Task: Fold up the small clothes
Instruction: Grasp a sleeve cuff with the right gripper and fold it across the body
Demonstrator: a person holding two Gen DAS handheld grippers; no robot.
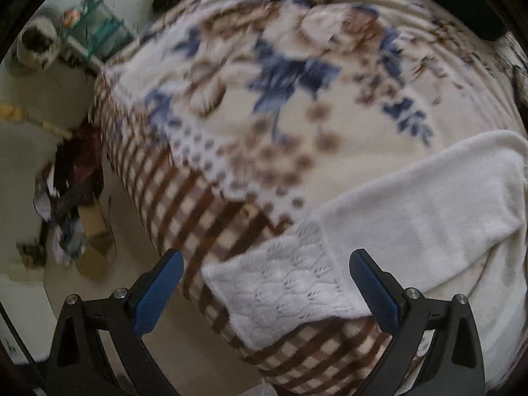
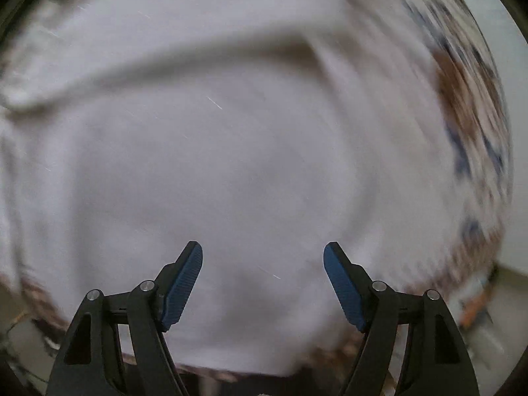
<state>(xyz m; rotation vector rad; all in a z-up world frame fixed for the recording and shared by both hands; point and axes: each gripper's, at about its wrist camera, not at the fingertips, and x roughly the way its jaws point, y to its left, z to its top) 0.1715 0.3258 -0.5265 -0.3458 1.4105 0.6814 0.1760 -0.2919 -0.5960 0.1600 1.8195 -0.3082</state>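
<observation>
White garment (image 1: 429, 211) lay at bed (image 1: 204, 217) edge, lace hem overhanging. Left hand-held gripper (image 1: 265, 283) and right hand-held gripper (image 2: 263, 283) both gaped, empty. Between folds; next needs fresh grasp on hem.

Both the left gripper (image 1: 265, 280) and right gripper (image 2: 263, 275) point steeply down, jaws spread.
</observation>
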